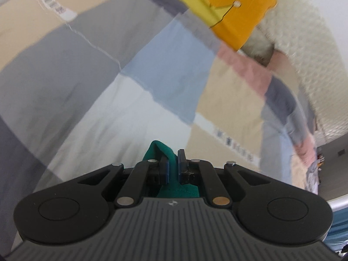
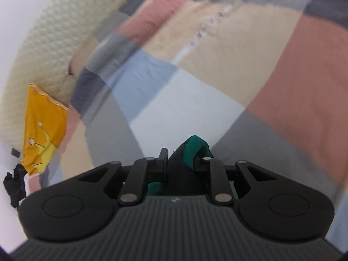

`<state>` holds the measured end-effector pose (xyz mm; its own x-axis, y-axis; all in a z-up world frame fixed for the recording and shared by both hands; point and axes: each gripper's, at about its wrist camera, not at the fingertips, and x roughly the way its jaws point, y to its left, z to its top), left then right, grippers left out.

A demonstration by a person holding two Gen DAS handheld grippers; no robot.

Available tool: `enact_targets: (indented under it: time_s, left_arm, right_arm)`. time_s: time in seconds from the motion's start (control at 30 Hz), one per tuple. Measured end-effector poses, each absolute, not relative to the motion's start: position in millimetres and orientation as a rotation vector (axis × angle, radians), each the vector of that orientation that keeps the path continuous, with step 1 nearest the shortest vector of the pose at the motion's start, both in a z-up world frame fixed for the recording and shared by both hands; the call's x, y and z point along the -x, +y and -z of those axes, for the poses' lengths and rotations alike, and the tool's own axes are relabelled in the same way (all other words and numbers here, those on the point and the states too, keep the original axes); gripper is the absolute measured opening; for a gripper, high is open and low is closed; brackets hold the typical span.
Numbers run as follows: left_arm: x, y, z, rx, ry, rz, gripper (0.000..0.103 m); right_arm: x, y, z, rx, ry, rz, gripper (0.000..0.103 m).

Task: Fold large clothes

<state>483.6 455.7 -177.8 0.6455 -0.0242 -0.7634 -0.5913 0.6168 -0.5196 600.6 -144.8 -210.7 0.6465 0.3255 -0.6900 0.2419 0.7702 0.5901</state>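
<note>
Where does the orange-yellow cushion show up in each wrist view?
Left wrist: orange-yellow cushion at the top, right of centre, against the cream knitted blanket.
Right wrist: cushion at the left edge, below the same blanket.
Shared landmark: the light-blue patch of the patchwork bedspread.

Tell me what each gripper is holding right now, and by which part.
Both pinch a green garment: left gripper and right gripper each clamp a bunched fold of the green cloth; which part cannot be told.

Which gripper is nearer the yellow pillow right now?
Can't call it. From the left gripper the yellow pillow lies ahead, slightly right; from the right gripper it lies far off left. Both are clamped on green cloth.
</note>
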Motion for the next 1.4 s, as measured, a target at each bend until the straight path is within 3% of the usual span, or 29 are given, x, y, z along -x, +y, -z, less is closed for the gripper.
enact_targets:
  time_s: [0.17, 0.33, 0.37, 0.4, 0.47, 0.5, 0.6, 0.63, 0.87, 1.0, 1.17, 1.23, 1.4]
  left_arm:
    - [-496.0, 453.1, 208.9, 0.835, 0.867, -0.355, 0.008]
    - [-487.8, 447.6, 198.5, 0.794, 0.870, -0.308, 0.014]
    - [-483.2, 445.2, 190.7, 0.781, 0.871, -0.296, 0.022]
    - [-480.6, 442.9, 184.1, 0.766, 0.881, -0.297, 0.050]
    - [-469.5, 438.4, 166.7, 0.734, 0.881, -0.301, 0.073]
    - [-463.5, 435.8, 158.2, 0.720, 0.870, -0.290, 0.073]
    - [-444.4, 424.9, 131.1, 0.690, 0.849, -0.281, 0.073]
    - [-437.4, 418.7, 122.1, 0.672, 0.837, -0.277, 0.073]
    - [-403.9, 324.4, 83.5, 0.528, 0.766, -0.172, 0.074]
    - [-400.5, 268.0, 91.1, 0.547, 0.757, -0.103, 0.074]
    - [-411.9, 213.7, 119.1, 0.517, 0.778, -0.105, 0.074]
    - [-414.3, 200.4, 124.9, 0.477, 0.766, -0.117, 0.074]
    - [-417.2, 180.9, 133.9, 0.315, 0.738, -0.127, 0.074]
  right_arm:
    - [-606.3, -150.9, 243.8, -0.758, 0.948, -0.053, 0.022]
    - [-601.8, -148.2, 233.9, -0.711, 0.942, -0.093, 0.026]
    - [-598.2, -146.2, 228.5, -0.672, 0.936, -0.109, 0.027]
    - [-594.8, -144.6, 224.2, -0.642, 0.925, -0.124, 0.028]
    - [-583.3, -143.9, 214.7, -0.603, 0.898, -0.155, 0.033]
    - [-580.2, -143.7, 210.8, -0.594, 0.889, -0.166, 0.039]
    - [-563.1, -145.7, 196.2, -0.575, 0.860, -0.215, 0.076]
    - [-555.0, -147.0, 189.4, -0.574, 0.842, -0.240, 0.083]
    - [-504.1, -145.2, 146.2, -0.541, 0.725, -0.390, 0.082]
    - [-483.6, -145.0, 148.1, -0.523, 0.723, -0.417, 0.081]
    - [-473.2, -145.5, 153.8, -0.490, 0.726, -0.451, 0.073]
    - [-470.7, -140.2, 153.1, -0.459, 0.723, -0.465, 0.064]
    - [-464.1, -103.8, 152.7, -0.273, 0.694, -0.519, 0.064]
